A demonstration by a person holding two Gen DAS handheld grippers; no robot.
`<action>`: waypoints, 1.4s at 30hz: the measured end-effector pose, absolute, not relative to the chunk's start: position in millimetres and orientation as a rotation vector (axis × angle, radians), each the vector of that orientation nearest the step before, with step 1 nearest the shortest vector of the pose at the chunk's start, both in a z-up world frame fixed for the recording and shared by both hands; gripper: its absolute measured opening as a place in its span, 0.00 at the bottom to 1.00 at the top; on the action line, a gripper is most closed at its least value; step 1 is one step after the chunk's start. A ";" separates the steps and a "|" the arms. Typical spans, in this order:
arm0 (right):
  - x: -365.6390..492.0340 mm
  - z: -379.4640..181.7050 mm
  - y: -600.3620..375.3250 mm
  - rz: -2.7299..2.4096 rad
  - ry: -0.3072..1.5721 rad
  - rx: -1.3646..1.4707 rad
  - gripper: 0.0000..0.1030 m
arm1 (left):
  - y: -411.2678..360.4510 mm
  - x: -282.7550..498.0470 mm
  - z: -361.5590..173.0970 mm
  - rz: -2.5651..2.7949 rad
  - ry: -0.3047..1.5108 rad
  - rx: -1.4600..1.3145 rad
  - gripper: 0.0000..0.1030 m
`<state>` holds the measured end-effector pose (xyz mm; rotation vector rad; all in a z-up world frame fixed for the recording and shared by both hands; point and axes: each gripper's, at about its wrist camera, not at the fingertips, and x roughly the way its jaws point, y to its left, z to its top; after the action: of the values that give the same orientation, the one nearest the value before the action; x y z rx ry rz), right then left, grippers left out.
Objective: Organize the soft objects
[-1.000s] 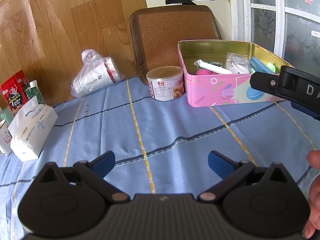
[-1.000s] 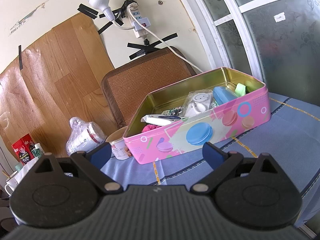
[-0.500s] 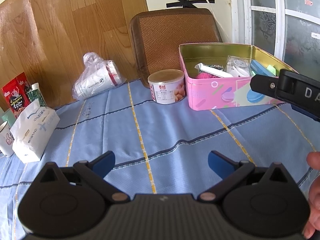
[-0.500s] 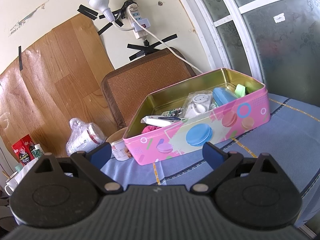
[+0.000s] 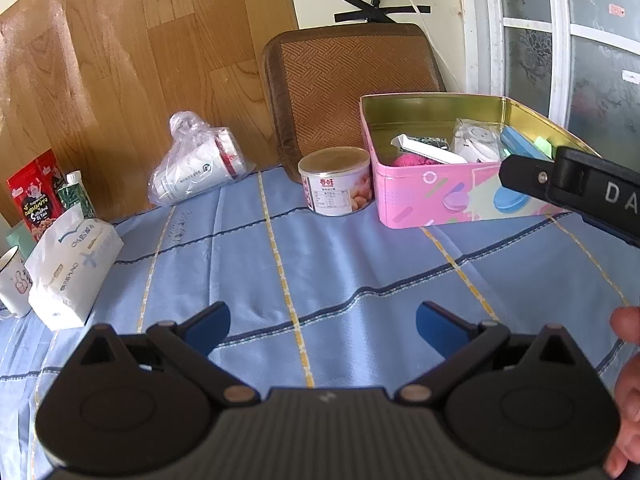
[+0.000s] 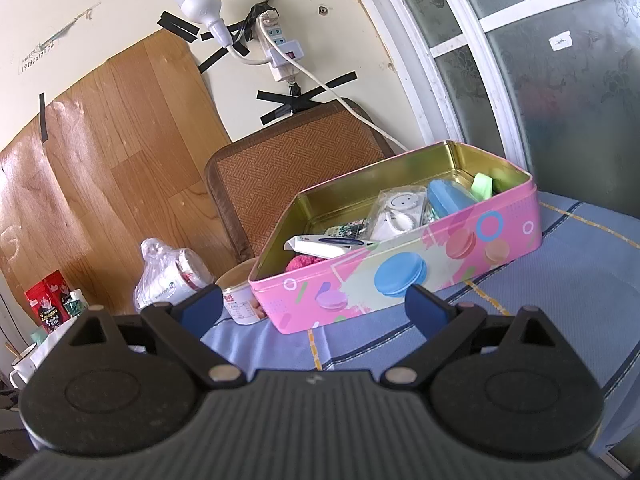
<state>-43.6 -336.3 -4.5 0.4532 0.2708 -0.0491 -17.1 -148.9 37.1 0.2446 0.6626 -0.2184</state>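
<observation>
Pink fluff (image 6: 303, 261), perhaps yarn, lies in the left end of the pink tin (image 6: 400, 276) at the table's far right corner, mostly hidden under a white box (image 6: 320, 245), so its shape and long axis cannot be told. The tin's long side runs along the far edge, a small can (image 5: 335, 181) just beside it. Left claw (image 5: 322, 324) hangs wide open and empty over the blue cloth (image 5: 320, 264); right claw (image 6: 314, 307), likewise agape, holds nothing.

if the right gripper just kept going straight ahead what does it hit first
Most likely the pink tin: the open right gripper points at its front wall, with only blue tablecloth between. Depth is hard to judge.
</observation>
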 end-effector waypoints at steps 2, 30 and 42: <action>-43.4 -4.7 -336.3 -0.049 0.270 0.452 0.96 | -148.4 -16.7 37.2 -0.218 0.661 0.245 1.00; -41.4 -7.0 -337.2 -0.048 0.274 0.455 0.96 | -150.0 -17.9 33.8 -0.225 0.674 0.246 1.00; -40.8 -8.1 -337.2 -0.048 0.274 0.454 0.96 | -149.6 -17.5 32.6 -0.229 0.681 0.245 1.00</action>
<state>-40.8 -337.2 -8.1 0.4544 0.2740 -0.0476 -17.5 -149.6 32.6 0.2455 0.6812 -0.2286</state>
